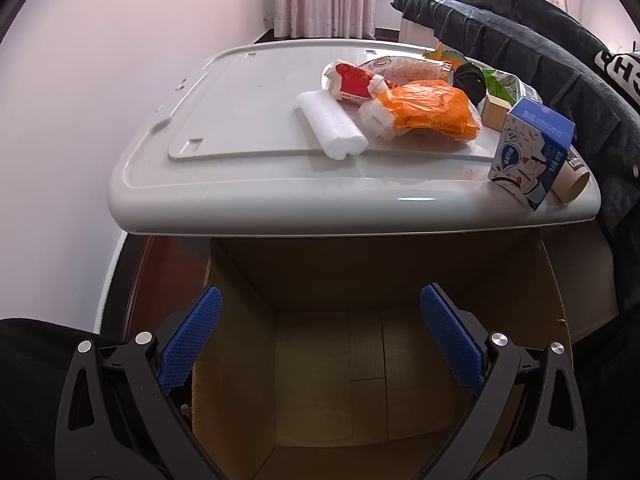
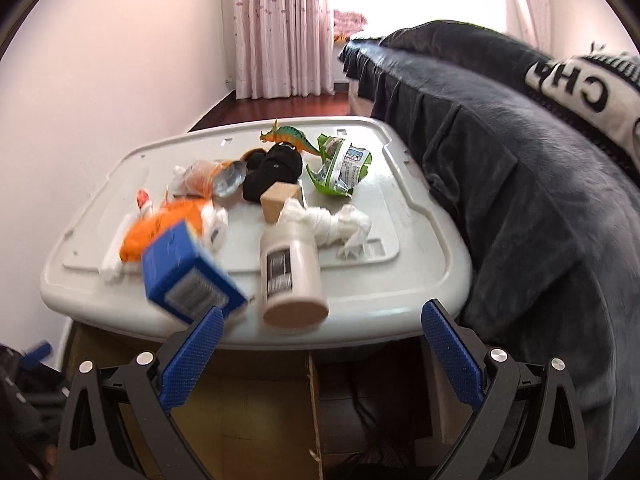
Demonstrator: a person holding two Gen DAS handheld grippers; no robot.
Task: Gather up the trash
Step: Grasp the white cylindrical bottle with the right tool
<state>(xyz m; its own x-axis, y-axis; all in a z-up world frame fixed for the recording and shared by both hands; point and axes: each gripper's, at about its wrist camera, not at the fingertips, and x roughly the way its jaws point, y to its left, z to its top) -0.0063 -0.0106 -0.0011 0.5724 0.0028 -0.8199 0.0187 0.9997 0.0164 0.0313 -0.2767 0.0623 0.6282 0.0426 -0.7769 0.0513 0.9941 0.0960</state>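
A pile of trash lies on a grey plastic lid (image 1: 256,128) (image 2: 420,232): a white foam roll (image 1: 332,128), an orange bag (image 1: 432,112) (image 2: 160,228), a red and white wrapper (image 1: 352,82), a blue carton (image 1: 532,152) (image 2: 188,276), a beige bottle (image 2: 290,272), crumpled white tissue (image 2: 340,224) and a green wrapper (image 2: 340,164). Below the lid's front edge stands an open cardboard box (image 1: 328,360) (image 2: 256,412). My left gripper (image 1: 320,340) hangs open over the box with nothing in it. My right gripper (image 2: 320,356) is open in front of the lid, near the carton and bottle.
A black sock (image 2: 272,172), a wooden block (image 2: 280,202) (image 1: 496,110) and a toy dinosaur (image 2: 292,136) lie among the trash. Dark bedding (image 2: 520,200) (image 1: 540,60) crowds the lid's right side. A pale wall (image 1: 100,100) stands to the left, with pink curtains (image 2: 280,28) behind.
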